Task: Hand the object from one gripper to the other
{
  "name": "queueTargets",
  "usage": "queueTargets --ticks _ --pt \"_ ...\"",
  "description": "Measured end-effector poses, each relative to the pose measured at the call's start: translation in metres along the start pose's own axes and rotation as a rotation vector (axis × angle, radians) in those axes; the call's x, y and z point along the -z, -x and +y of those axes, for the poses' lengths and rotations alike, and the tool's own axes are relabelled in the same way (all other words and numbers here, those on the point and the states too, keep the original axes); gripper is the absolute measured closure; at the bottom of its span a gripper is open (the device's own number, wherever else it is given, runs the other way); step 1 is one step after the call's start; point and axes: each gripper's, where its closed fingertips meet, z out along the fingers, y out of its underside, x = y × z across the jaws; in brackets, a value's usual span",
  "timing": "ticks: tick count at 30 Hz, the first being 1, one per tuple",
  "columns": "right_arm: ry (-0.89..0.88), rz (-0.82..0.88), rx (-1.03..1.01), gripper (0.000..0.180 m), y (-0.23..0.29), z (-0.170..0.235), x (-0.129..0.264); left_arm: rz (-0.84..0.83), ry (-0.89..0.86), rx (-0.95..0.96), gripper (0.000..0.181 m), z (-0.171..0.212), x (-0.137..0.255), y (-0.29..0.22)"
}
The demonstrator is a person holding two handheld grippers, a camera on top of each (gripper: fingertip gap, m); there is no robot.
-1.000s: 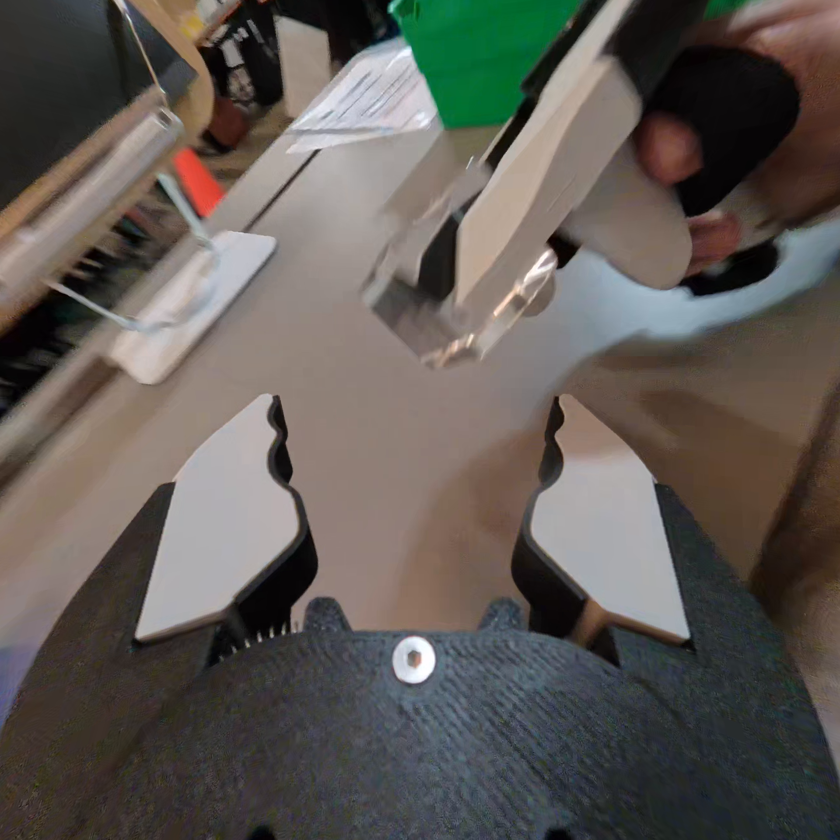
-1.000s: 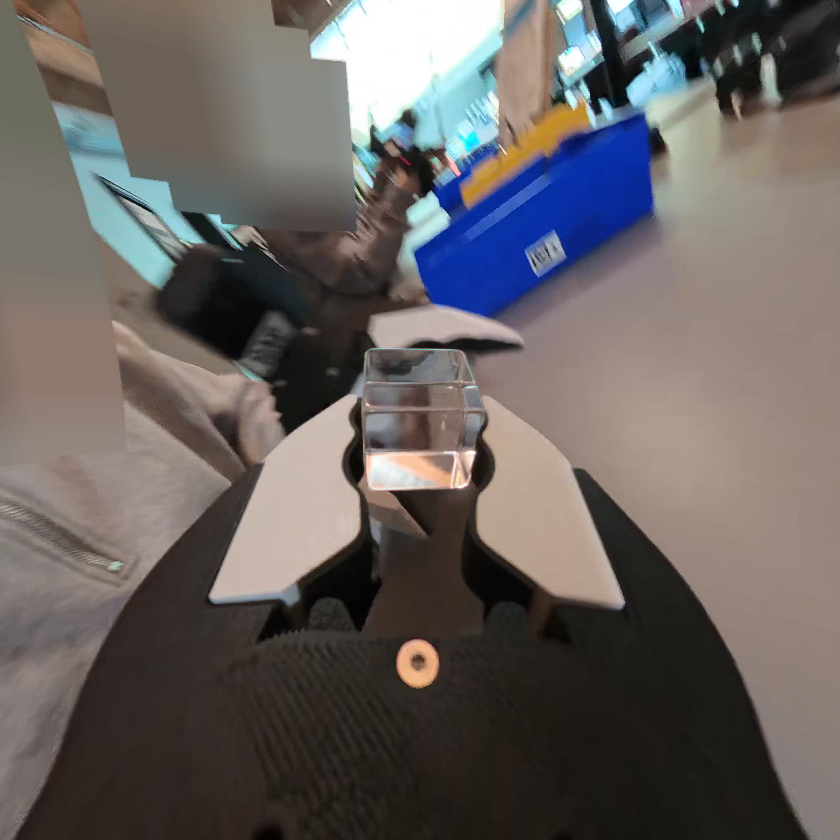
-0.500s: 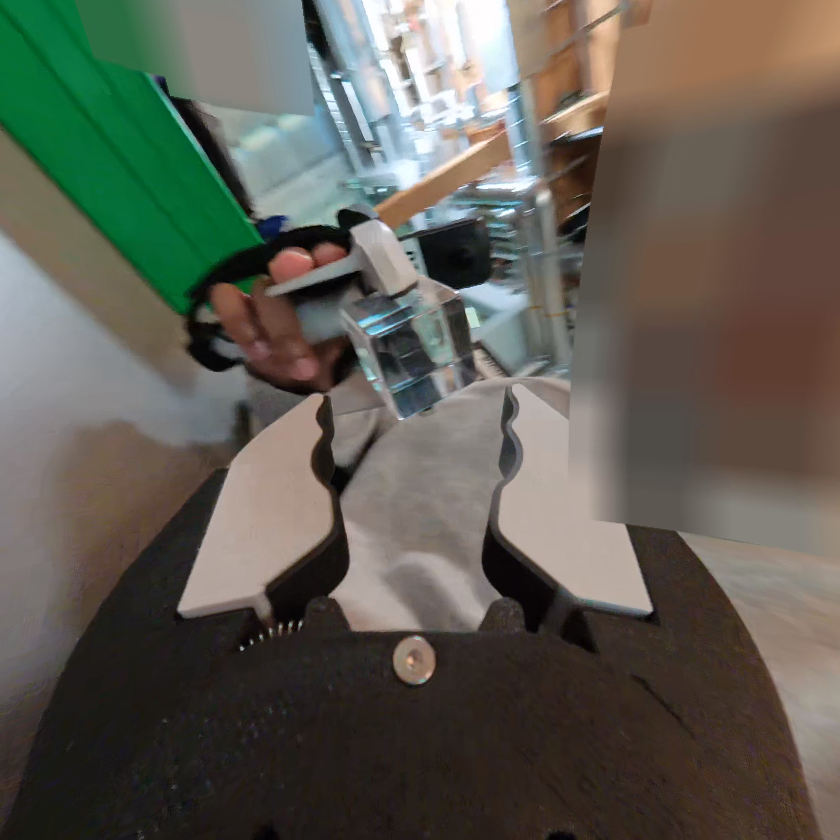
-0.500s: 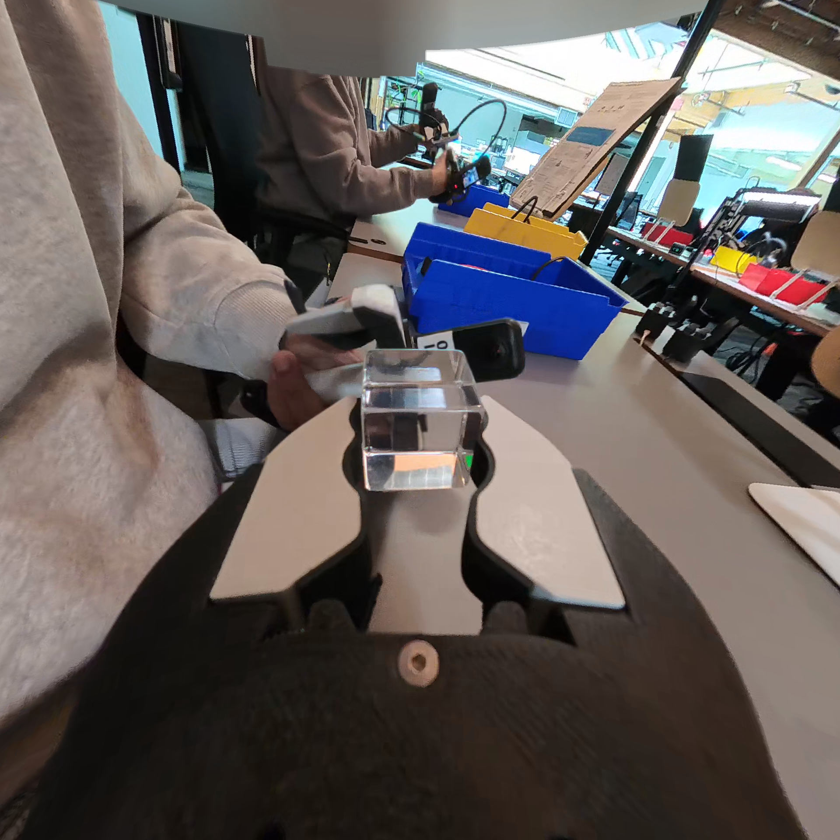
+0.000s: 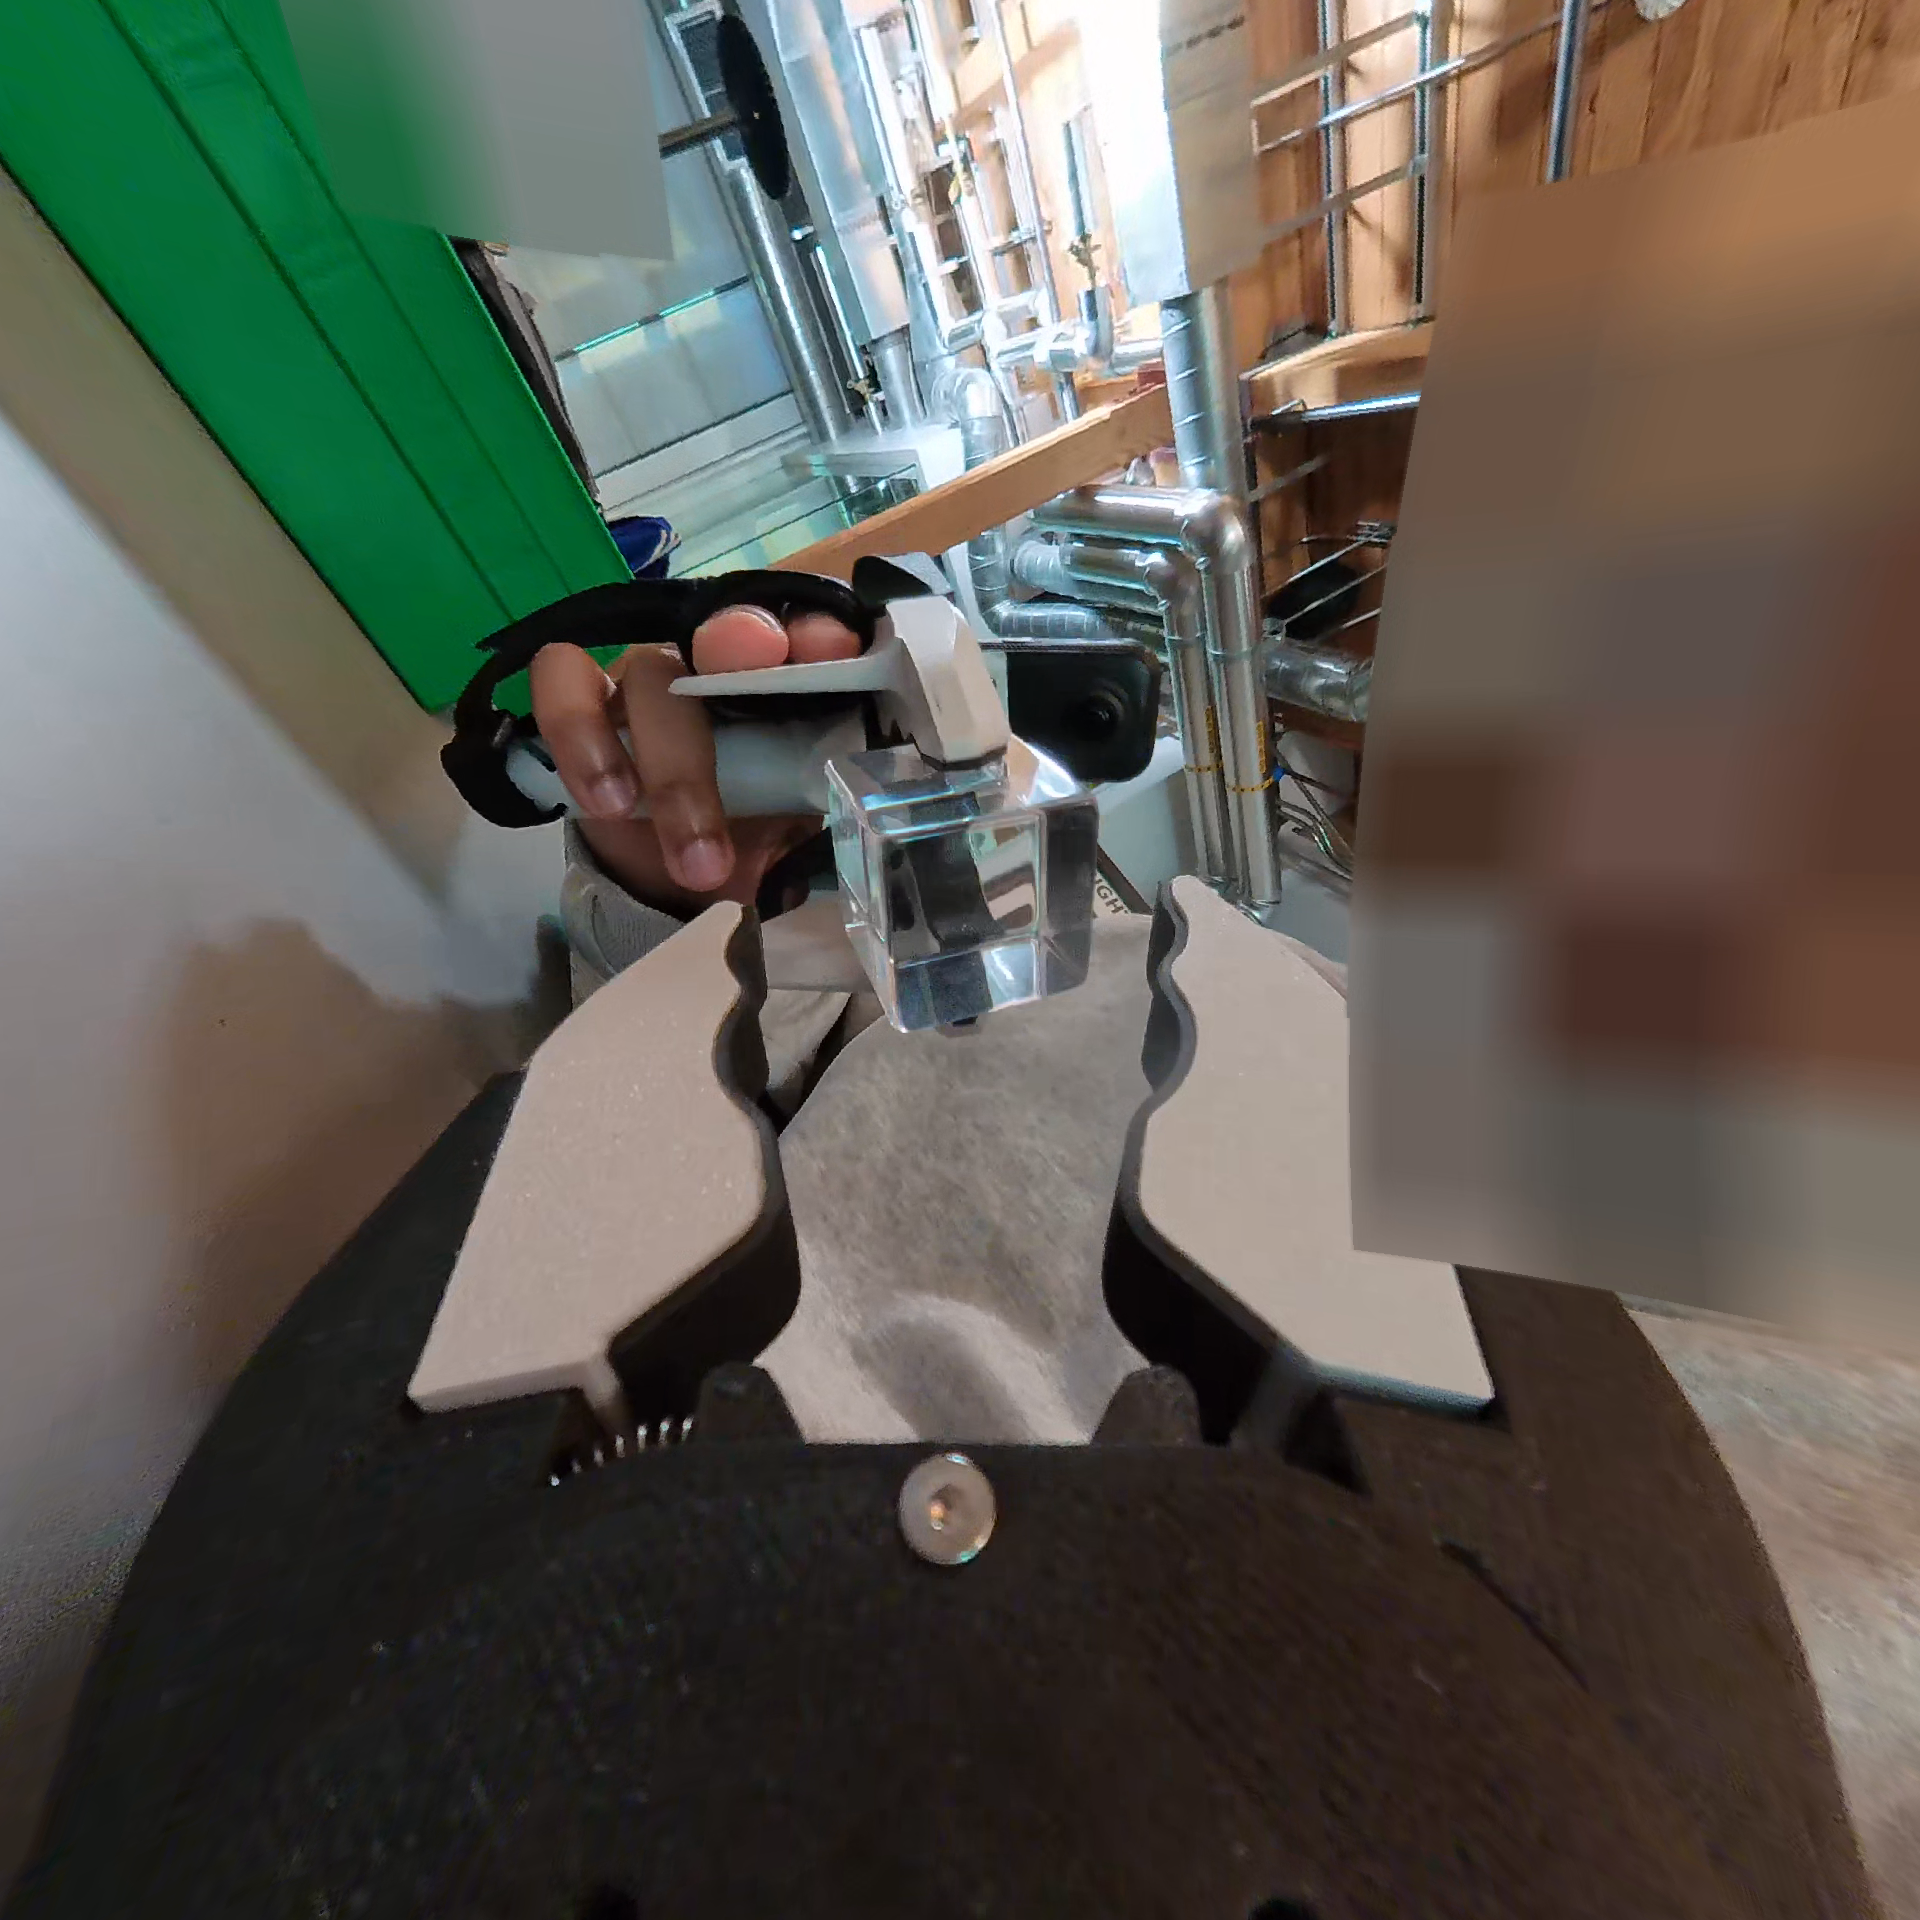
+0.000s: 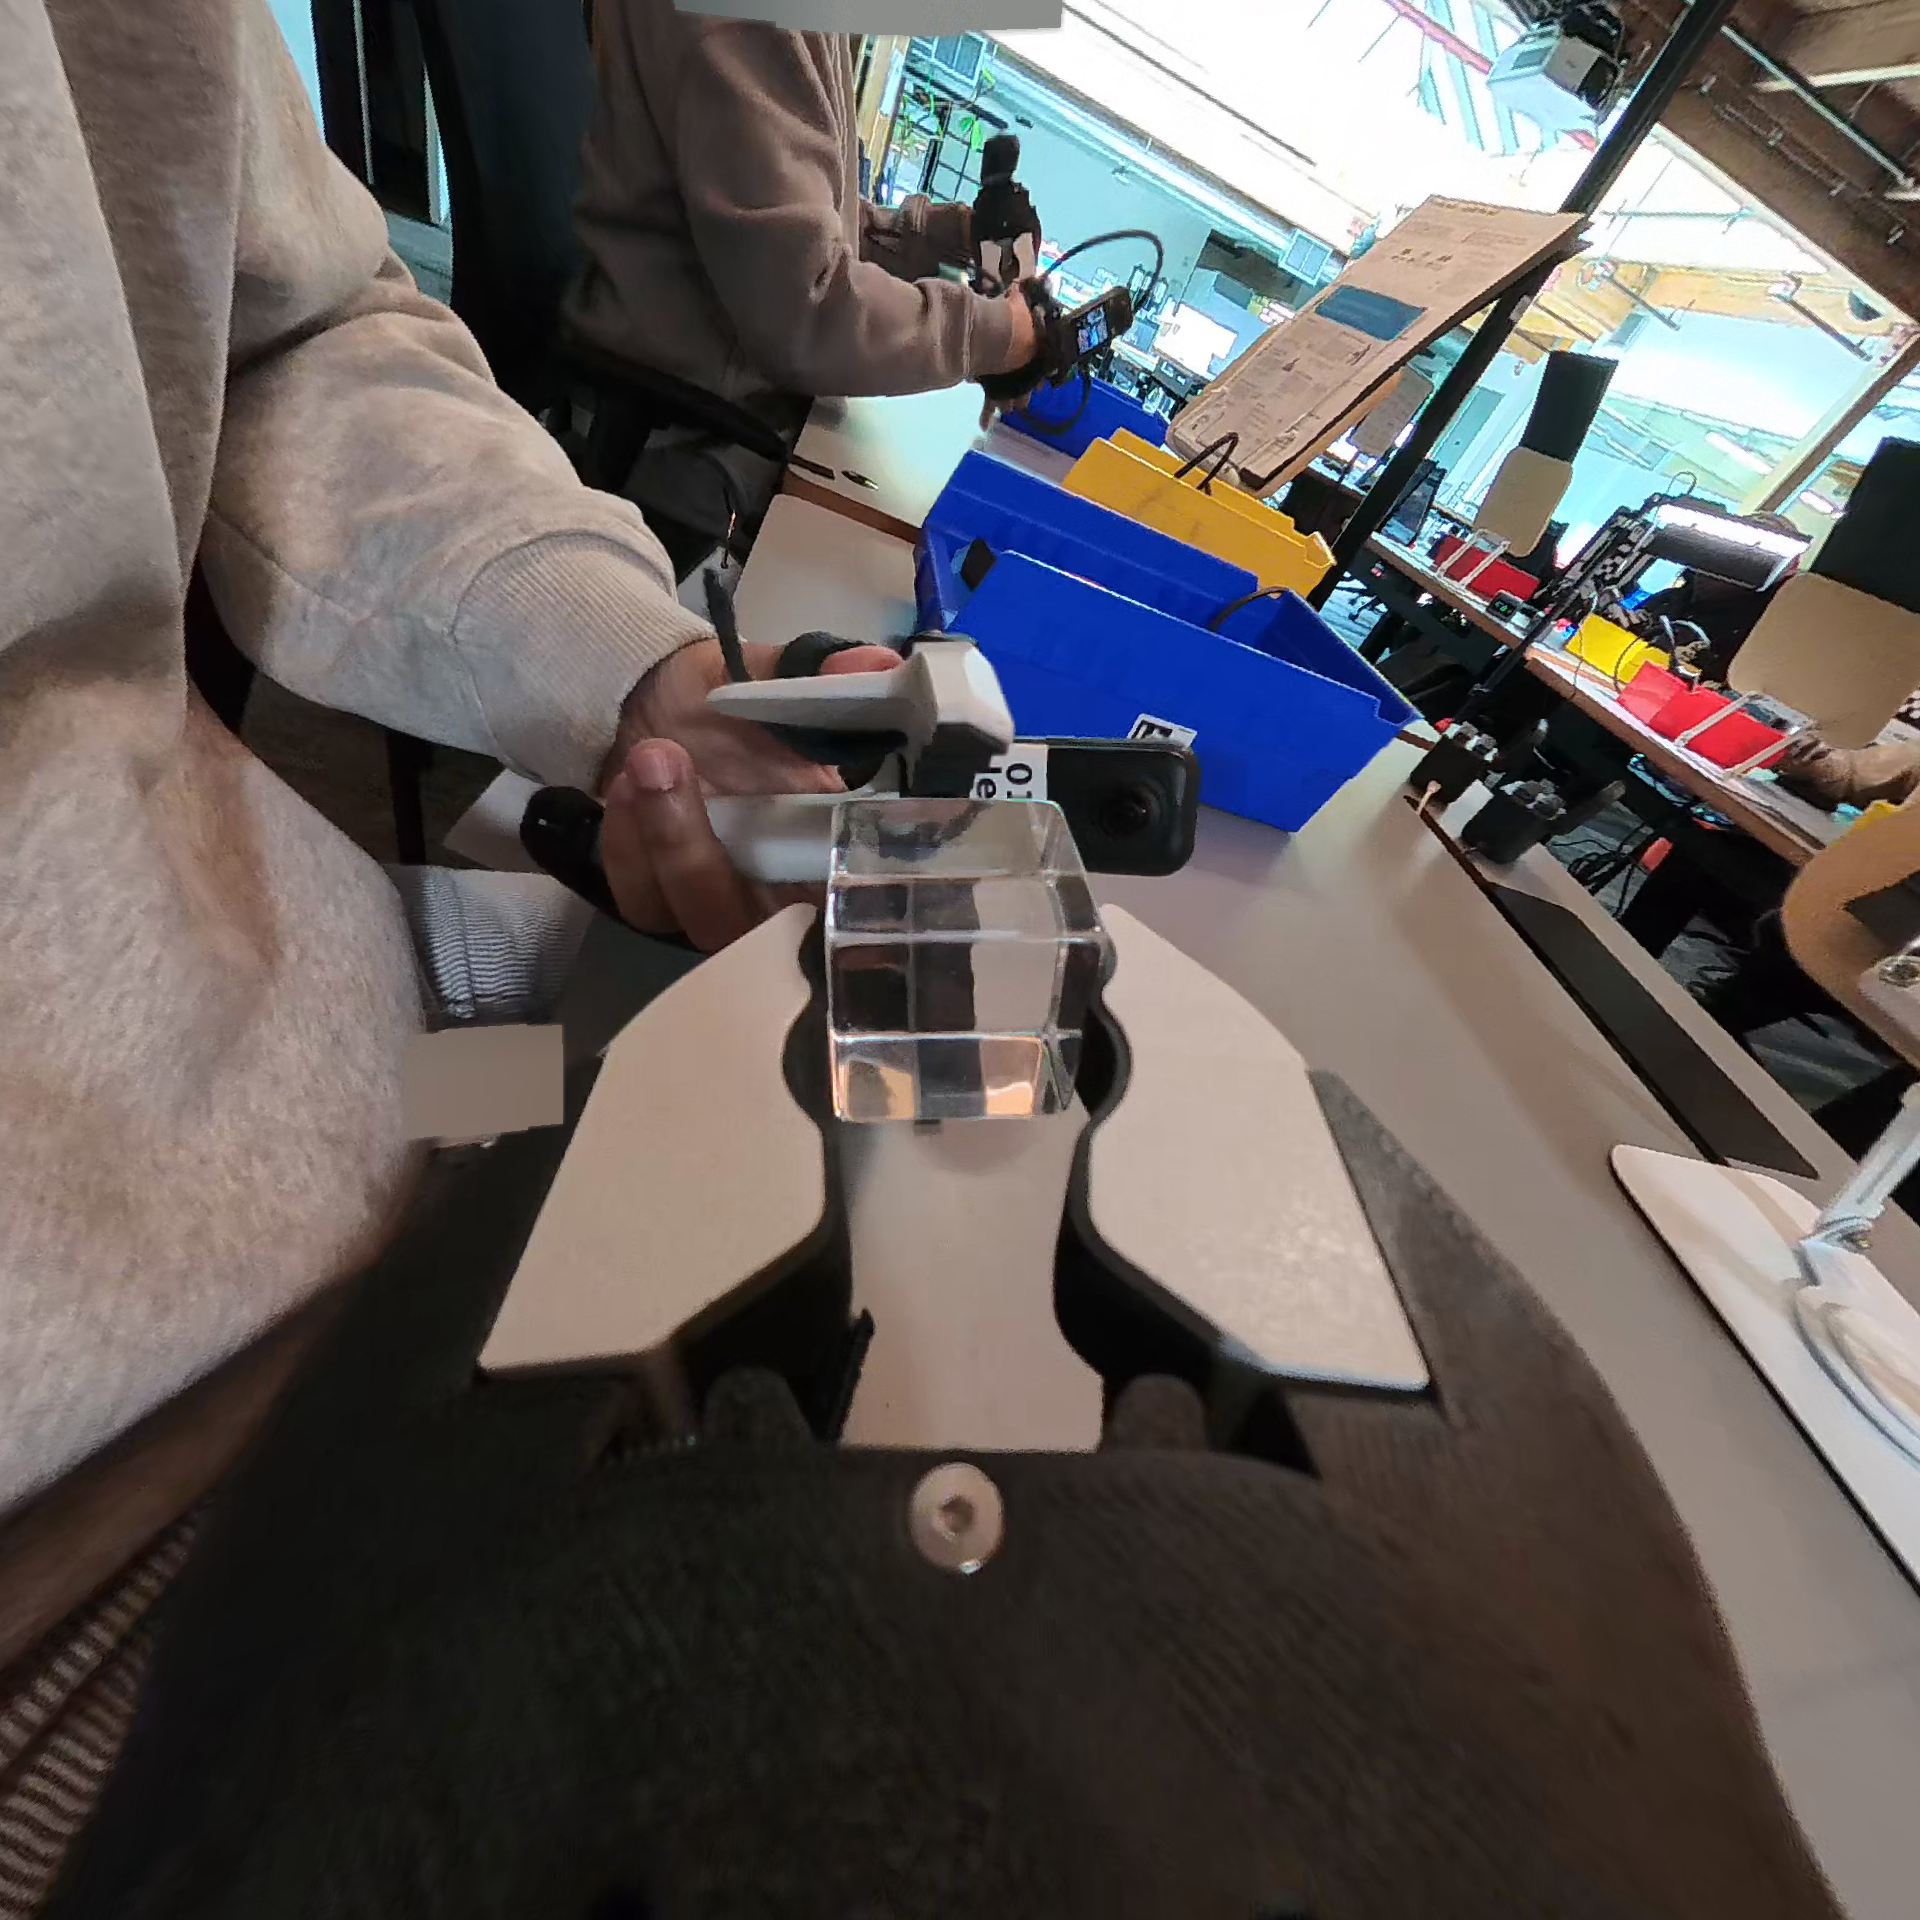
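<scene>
The right tongs (image 6: 961,997) grip a clear cube (image 6: 961,971) at their tips, held in the air above the tabletop (image 6: 1299,997). The left tongs (image 5: 951,940) stand open, the cube (image 5: 961,914) just ahead of their gap and not yet between the fingers. It has no long axis. Farther off, blue bins (image 6: 1174,665) and a yellow bin (image 6: 1195,509) sit on the tabletop; I cannot tell their contents.

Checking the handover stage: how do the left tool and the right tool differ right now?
The right tool is shut on the clear cube; the left tool is open and empty. The cube sits between the right tool's tips but just ahead of the left tool's tips, untouched. Both have grey fingers on black bodies.
</scene>
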Motion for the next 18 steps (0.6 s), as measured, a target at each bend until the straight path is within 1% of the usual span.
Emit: queueTargets --ticks 5,11,18 --pt "0.006 0.023 0.013 0.134 -0.005 -0.001 0.004 -0.006 -0.023 0.015 0.108 -0.003 0.003 0.003" --pt "-0.008 0.050 -0.013 0.134 -0.015 -0.002 0.011 -0.006 -0.062 0.015 0.117 -0.011 0.009 0.003" --pt "-0.001 0.056 -0.010 0.134 -0.015 -0.003 0.014 0.014 -0.066 0.036 0.122 -0.013 0.009 0.004"
